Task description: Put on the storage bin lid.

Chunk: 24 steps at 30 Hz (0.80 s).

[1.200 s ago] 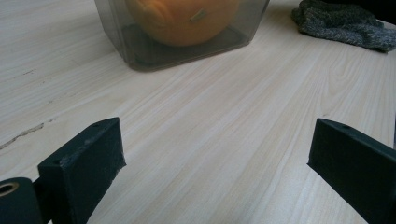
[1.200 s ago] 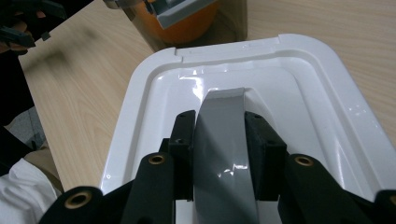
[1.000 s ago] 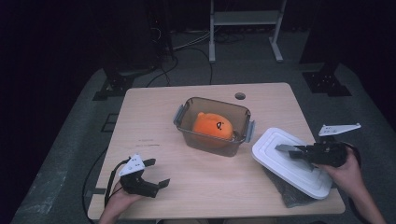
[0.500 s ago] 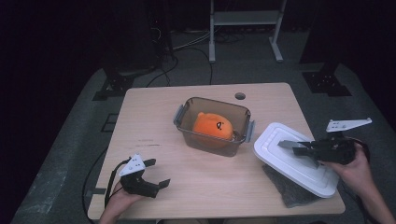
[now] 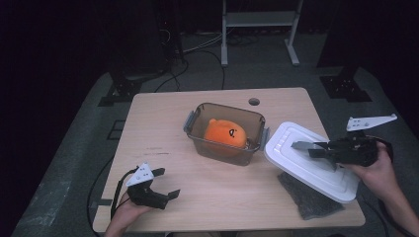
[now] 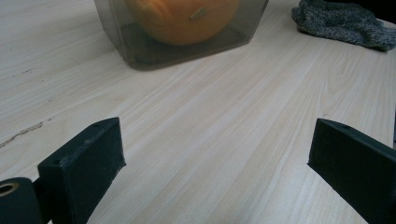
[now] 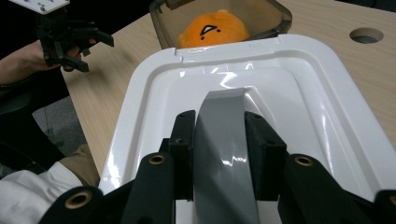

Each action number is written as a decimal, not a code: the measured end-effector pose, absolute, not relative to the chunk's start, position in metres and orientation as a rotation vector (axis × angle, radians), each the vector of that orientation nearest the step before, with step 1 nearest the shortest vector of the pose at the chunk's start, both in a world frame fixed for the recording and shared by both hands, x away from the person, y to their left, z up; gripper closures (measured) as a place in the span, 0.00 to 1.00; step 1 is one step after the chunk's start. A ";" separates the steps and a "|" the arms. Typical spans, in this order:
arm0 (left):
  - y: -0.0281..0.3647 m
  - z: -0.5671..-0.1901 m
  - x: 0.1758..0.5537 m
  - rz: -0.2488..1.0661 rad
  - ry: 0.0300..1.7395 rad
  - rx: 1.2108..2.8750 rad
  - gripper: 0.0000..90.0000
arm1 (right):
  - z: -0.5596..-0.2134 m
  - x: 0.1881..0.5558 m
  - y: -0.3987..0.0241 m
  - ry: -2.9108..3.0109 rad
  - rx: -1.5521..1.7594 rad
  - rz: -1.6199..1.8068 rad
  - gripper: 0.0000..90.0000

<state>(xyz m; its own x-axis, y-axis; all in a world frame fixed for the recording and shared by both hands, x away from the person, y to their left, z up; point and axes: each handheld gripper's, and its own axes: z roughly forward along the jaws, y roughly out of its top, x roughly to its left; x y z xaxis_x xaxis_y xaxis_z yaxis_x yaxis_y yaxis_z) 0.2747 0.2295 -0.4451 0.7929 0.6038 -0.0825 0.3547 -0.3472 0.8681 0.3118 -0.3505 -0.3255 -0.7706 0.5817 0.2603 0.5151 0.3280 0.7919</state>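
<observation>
Currently the step in hand looks like lidding: the right hand-held gripper [image 5: 304, 149] is carrying the white lid [image 5: 309, 165] and the clear container [image 5: 226, 133] is sitting open, waiting for it.

Near edge first. At 7 o'clock on the worktop [image 5: 178, 128] the left hand-held gripper [image 5: 165, 183] is resting low, jaws spread wide, gripping nothing, bare wood showing between them in the left gripper view. It's pointing roughly at the container.

At 4 o'clock the right one is clamping the lid by its grey handle strip [image 7: 223, 140]. In the right gripper view both pads are pressing on the sides of that strip, so the jaws are sitting partly closed on it. The lid is tilting, far edge up toward the container, and hanging over the grey cloth [image 5: 309, 200] lying at 5 o'clock. Cannot tell whether its low edge is touching the cloth.

Mid-worktop, about centre: the container, upright, latches [image 5: 189, 121] flipped out on both short ends, the orange plush toy [image 5: 226, 134] sitting inside. The lid's near corner is just beside the container's right end, not over it yet.

Far edge at 1 o'clock: a cable hole [image 5: 254, 101], well apart from everything.

Next move, my read: the lid is needing a shift toward 10 o'clock, levelling, and squaring with the rim before lowering. The plush is reaching about rim height, so watch that it isn't jamming the seat. The free left one is likely needed for steadying the container or pressing latches.
</observation>
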 end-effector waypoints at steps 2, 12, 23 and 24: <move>0.230 -0.445 0.275 0.309 0.719 1.969 0.03 | -0.323 0.314 -0.348 2.510 1.025 1.454 0.73; 0.231 -0.445 0.274 0.313 0.720 1.963 0.03 | -0.309 0.322 -0.329 2.537 0.959 1.461 0.73; 0.231 -0.444 0.275 0.310 0.718 1.962 0.03 | -0.295 0.337 -0.309 2.563 0.904 1.458 0.73; 0.231 -0.444 0.275 0.308 0.718 1.961 0.03 | -0.294 0.339 -0.307 2.565 0.904 1.460 0.73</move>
<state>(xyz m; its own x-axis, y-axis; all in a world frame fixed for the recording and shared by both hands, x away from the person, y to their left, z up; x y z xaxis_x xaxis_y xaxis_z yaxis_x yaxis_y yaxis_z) 0.2747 0.2309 -0.4439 0.7925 0.6038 -0.0863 0.3532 -0.3389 0.8720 0.3386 -0.3073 -0.2940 -0.8271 0.5123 0.2311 0.4603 0.3816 0.8015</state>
